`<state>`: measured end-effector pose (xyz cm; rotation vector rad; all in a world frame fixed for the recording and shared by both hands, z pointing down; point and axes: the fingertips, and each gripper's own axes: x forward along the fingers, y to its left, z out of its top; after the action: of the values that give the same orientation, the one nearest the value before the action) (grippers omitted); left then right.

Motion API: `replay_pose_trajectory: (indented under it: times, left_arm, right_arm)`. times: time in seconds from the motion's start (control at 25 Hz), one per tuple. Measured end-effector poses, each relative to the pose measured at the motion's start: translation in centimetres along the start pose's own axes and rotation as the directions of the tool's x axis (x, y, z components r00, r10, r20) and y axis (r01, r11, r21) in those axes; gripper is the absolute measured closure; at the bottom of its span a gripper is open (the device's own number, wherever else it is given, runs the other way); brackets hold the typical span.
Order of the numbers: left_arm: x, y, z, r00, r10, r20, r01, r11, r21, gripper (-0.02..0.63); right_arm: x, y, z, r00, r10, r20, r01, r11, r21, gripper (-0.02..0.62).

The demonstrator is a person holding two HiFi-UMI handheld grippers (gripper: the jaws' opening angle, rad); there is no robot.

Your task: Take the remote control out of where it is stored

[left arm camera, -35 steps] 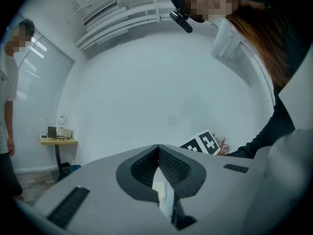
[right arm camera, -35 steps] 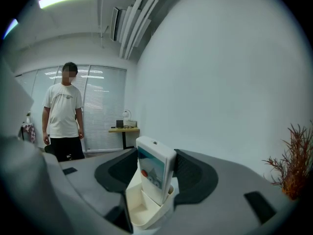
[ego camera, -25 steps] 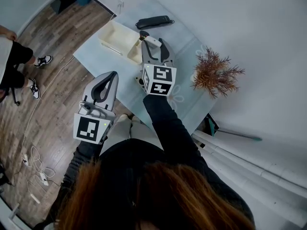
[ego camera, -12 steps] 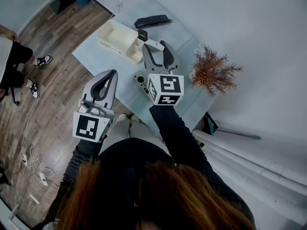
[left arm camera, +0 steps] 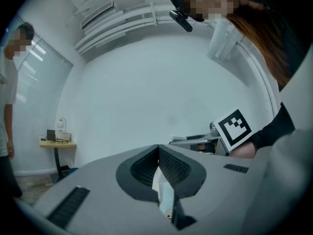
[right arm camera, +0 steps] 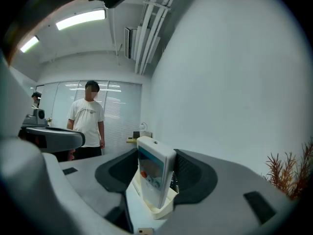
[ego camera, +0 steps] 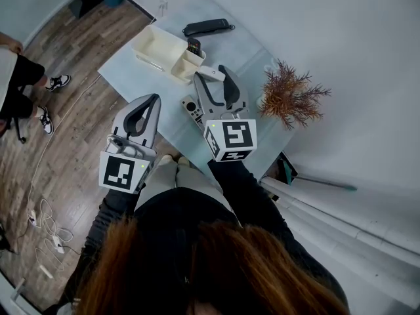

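Right tongs (ego camera: 210, 73): clamped on white remote control (right arm camera: 155, 173).
Left tongs (left arm camera: 158, 147): closed together, empty.
Cream storage box (ego camera: 156, 39): just beyond right tongs; 1 dark remote (ego camera: 193, 46) upright in its small compartment.

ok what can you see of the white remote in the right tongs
The white remote is a slim, plastic-looking slab with a pale screen, an orange button and greyish buttons. In the right gripper view it stands nearly upright between the right tongs, shut on its sides. Its lower end overlaps the cream box; contact unclear.
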<state>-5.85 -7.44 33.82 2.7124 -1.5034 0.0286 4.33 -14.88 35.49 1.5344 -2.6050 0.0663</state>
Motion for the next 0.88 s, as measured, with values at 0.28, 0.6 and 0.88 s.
replay_pose_trajectory:
  times: [0.28,0.6,0.88]
  left_arm:
    - [0.0,0.0,0.2,1.000,0.001,-0.004,-0.001,1.000,0.004,0.597]
    - [0.0,0.1,-0.3,1.000,0.012,-0.010,-0.012,1.000,0.001,0.597]
    - [-0.2,0.7,-0.4,1.000,0.025,-0.009,-0.025,1.000,0.000,0.597]
  right_arm:
    - [-1.6,0.9,0.2,1.000,0.026,0.009,-0.026,1.000,-0.009,0.360]
    - [-2.7,2.0,-1.5,0.995,0.087,-0.040,-0.088,0.996,-0.012,0.362]
    - [-3.4,3.5,-3.5,0.982,0.165,-0.096,-0.165,0.986,0.005,0.364]
